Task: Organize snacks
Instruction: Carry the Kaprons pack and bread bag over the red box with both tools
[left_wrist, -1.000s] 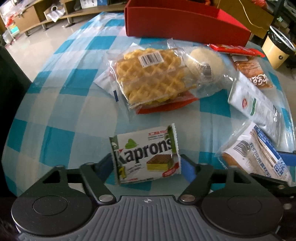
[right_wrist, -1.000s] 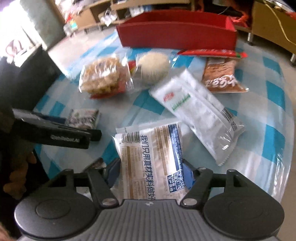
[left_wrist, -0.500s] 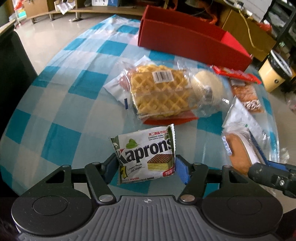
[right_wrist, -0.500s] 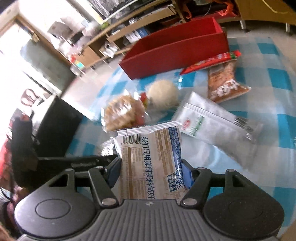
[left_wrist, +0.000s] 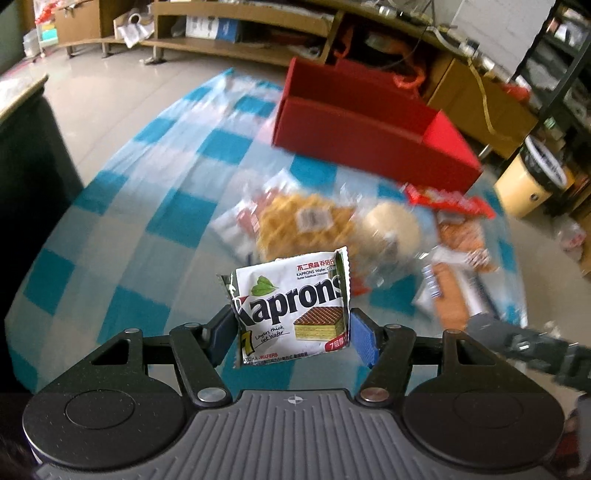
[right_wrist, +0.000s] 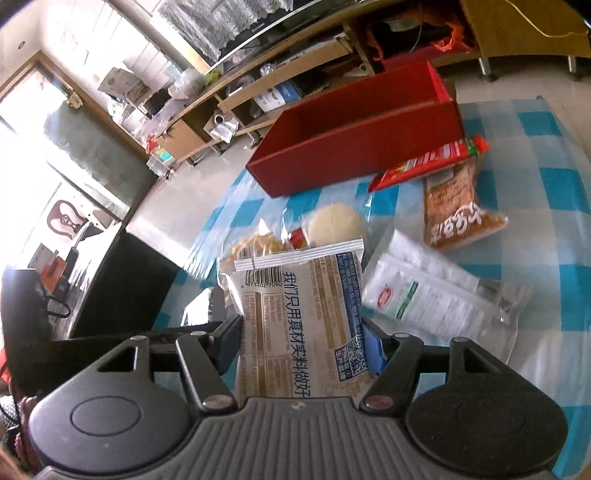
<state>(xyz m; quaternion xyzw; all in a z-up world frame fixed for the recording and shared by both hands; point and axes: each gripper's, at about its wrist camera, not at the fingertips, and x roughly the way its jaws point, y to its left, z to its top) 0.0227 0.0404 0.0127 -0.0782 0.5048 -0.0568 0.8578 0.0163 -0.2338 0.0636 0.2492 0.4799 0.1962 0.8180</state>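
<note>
My left gripper (left_wrist: 291, 338) is shut on a white and green Kaprons wafer pack (left_wrist: 291, 306), held clear above the checked tablecloth (left_wrist: 122, 236). My right gripper (right_wrist: 301, 345) is shut on a white, brown and blue bread packet (right_wrist: 303, 317), also lifted off the table. An open red box (left_wrist: 365, 136) stands at the far side of the table, seen again in the right wrist view as the red box (right_wrist: 354, 136). The right gripper's arm (left_wrist: 532, 350) shows low on the right of the left wrist view.
On the cloth lie a waffle pack (left_wrist: 299, 225), a round bun in clear wrap (right_wrist: 334, 225), a long red packet (right_wrist: 428, 166), an orange-brown snack bag (right_wrist: 454, 210) and a white pouch (right_wrist: 424, 295). A yellow bin (left_wrist: 532, 184) stands beyond the table's right edge.
Both grippers have risen from the table with their packs, and both views have tilted up toward the red box and the room. The left jaws have narrowed onto the wafer pack.
</note>
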